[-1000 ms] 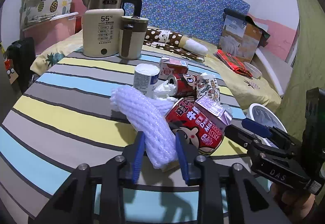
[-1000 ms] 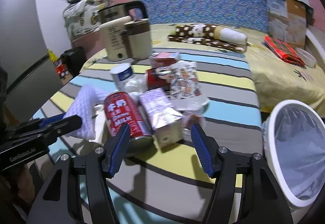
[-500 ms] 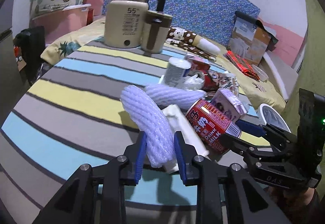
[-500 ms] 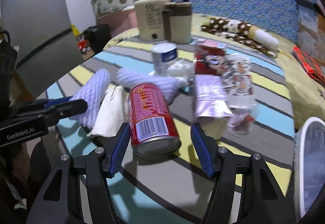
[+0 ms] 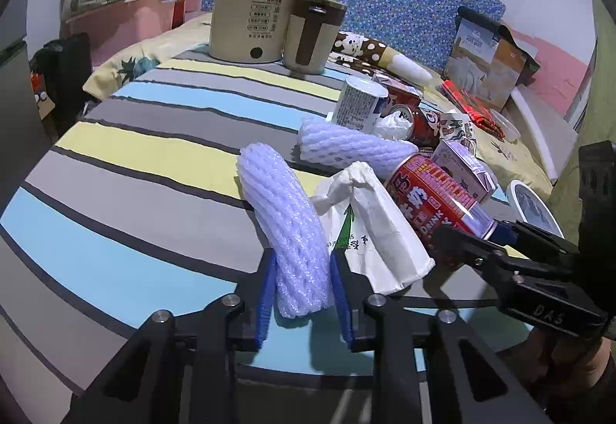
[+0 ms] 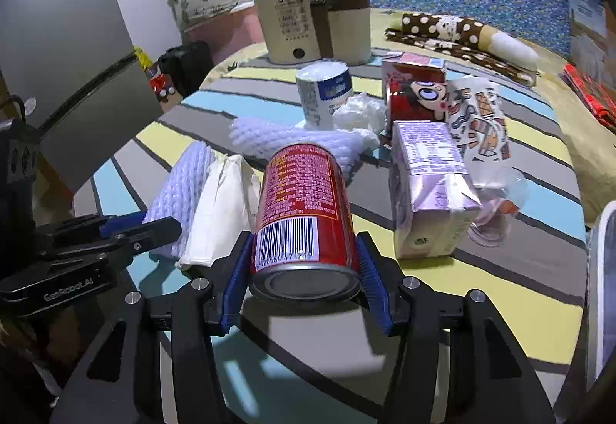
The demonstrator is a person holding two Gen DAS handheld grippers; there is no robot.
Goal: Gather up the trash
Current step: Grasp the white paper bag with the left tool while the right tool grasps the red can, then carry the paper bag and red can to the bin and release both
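On the striped table lies a heap of trash. My left gripper has a white foam net sleeve between its blue pads, which press on its near end as the jaws keep closing. My right gripper is closing too, and its pads touch both sides of a red drink can lying on its side. In the left wrist view the right gripper sits at the can's base. In the right wrist view the left gripper grips the net.
A crumpled white paper bag lies between net and can. Behind are a second foam net, a purple carton, a white can and wrappers. A kettle and mug stand at the back. A white bin stands off the table's right edge.
Both grippers moved in closer to the heap. The left jaws narrowed onto the foam net. The right jaws, wide around the red can before, closed against its sides.
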